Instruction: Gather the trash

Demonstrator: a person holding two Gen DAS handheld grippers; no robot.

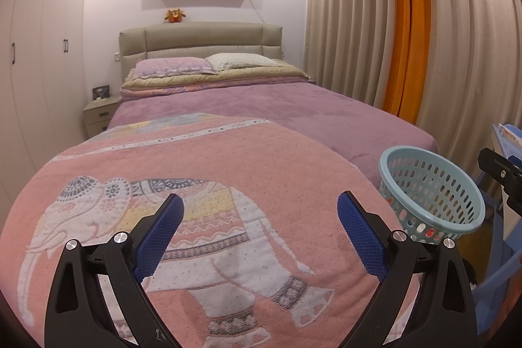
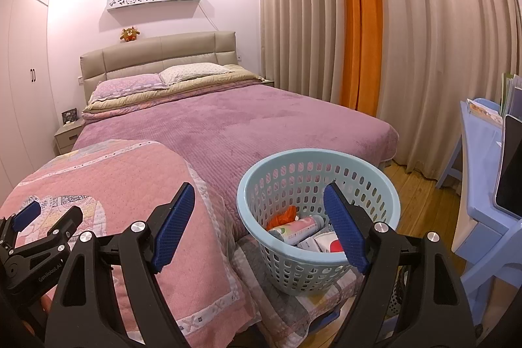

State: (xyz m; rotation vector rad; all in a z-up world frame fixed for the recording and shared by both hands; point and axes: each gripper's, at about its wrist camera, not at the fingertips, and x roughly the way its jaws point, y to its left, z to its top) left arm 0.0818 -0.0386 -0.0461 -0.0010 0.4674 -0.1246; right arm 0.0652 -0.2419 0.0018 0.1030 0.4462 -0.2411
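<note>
A light blue perforated basket (image 2: pixel 261 201) stands on a padded seat at the foot of the bed, right of the pink elephant blanket (image 2: pixel 114 178). It holds trash: an orange wrapper (image 2: pixel 283 215), a white cylindrical bottle (image 2: pixel 298 229) and white-and-red packets (image 2: pixel 328 242). The basket shows at the right in the left wrist view (image 1: pixel 434 194). My left gripper (image 1: pixel 260 230) is open and empty above the blanket (image 1: pixel 202 165). My right gripper (image 2: pixel 259 227) is open and empty, its right finger over the basket's near rim. The left gripper also shows at the lower left of the right wrist view (image 2: pixel 47 214).
The bed (image 2: pixel 261 123) with a purple cover and two pillows fills the middle. Curtains (image 2: pixel 424 54) hang on the right. A blue desk and chair (image 2: pixel 479 185) stand at the far right on the wooden floor. A nightstand (image 1: pixel 98 116) and wardrobes (image 1: pixel 39 61) are on the left.
</note>
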